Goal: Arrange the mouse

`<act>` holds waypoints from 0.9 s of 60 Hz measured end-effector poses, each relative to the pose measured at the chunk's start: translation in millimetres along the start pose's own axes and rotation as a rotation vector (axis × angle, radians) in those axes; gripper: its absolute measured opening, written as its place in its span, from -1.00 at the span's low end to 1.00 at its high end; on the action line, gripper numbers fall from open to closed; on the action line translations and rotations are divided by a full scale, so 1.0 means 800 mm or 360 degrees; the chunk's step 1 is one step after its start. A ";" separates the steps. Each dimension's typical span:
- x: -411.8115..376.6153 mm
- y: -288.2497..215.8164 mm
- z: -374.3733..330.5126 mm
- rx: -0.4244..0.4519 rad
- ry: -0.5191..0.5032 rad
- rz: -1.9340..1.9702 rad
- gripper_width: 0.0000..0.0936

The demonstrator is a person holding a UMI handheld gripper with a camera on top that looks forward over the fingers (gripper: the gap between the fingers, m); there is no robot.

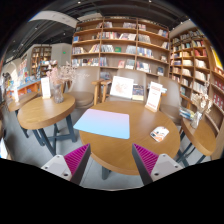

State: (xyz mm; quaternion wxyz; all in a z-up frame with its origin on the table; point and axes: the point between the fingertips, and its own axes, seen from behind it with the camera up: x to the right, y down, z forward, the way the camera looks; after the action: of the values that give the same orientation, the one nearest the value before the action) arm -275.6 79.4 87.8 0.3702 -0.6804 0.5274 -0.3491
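My gripper (108, 160): fingers spread wide apart, nothing between them; pink pads (75, 157) face inward across a bare gap.

Round wooden table (95, 148): directly ahead of my fingers, light brown top.

Mat (104, 123): pale blue, rectangular, lying flat near the middle of that table, beyond my fingertips.

Mouse (160, 133): a small light object with a dark part, resting on the tabletop to the right of the mat, apart from it and ahead of my right finger. Too small to tell its details.

Upright cards (153, 97): white display boards standing at the far edge of the table.

Second round table (40, 108): to the left, well apart, with a few items standing on it that I cannot make out.

Bookshelves (120, 45): lining the far walls, filled with books.
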 end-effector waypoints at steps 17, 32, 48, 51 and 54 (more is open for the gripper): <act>0.132 0.028 0.031 -0.0071 0.0229 0.0109 0.82; 0.210 0.048 0.050 -0.0077 0.0376 0.0104 0.84; 0.244 0.051 0.111 -0.0087 0.0353 0.0178 0.83; 0.253 0.053 0.126 -0.0100 0.0359 0.0190 0.83; 0.260 0.053 0.142 -0.0112 0.0359 0.0201 0.83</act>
State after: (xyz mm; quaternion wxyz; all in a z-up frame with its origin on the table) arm -155.2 -115.1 13.1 0.3056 -0.6148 0.6193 -0.3808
